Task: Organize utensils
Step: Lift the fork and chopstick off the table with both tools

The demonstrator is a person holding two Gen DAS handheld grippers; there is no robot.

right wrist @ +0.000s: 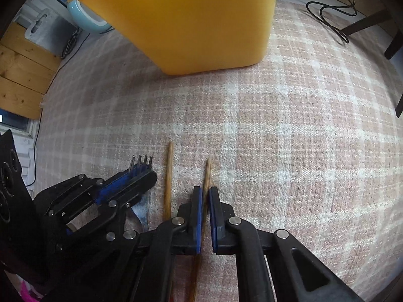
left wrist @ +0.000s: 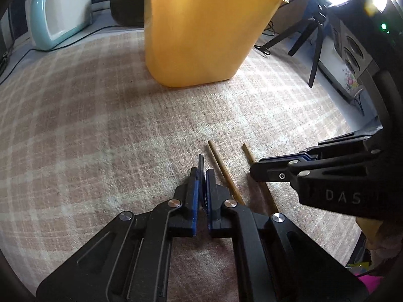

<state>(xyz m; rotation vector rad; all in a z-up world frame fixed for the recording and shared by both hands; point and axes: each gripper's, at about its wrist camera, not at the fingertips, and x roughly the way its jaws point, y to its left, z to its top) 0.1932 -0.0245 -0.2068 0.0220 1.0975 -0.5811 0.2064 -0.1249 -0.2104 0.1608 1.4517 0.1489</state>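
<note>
A tall yellow container (left wrist: 201, 30) stands on the checked cloth ahead of both grippers; it also shows in the right wrist view (right wrist: 191, 20). My left gripper (left wrist: 202, 173) is shut on a metal fork (right wrist: 141, 164), whose tines stick out past the pads. My right gripper (right wrist: 206, 193) is shut on a wooden chopstick (right wrist: 207, 173) low at the cloth. A second chopstick (right wrist: 168, 176) lies loose between the two grippers. In the left wrist view the loose chopstick (left wrist: 224, 173) lies right of my left gripper, and the right gripper (left wrist: 254, 170) covers the other chopstick (left wrist: 248, 153).
The beige checked cloth (right wrist: 289, 138) covers the table. A pale blue and white appliance (left wrist: 60, 10) and a black and yellow pot (left wrist: 127, 0) stand at the back left. A black tripod (left wrist: 314, 40) and cables (right wrist: 332, 12) are at the back right.
</note>
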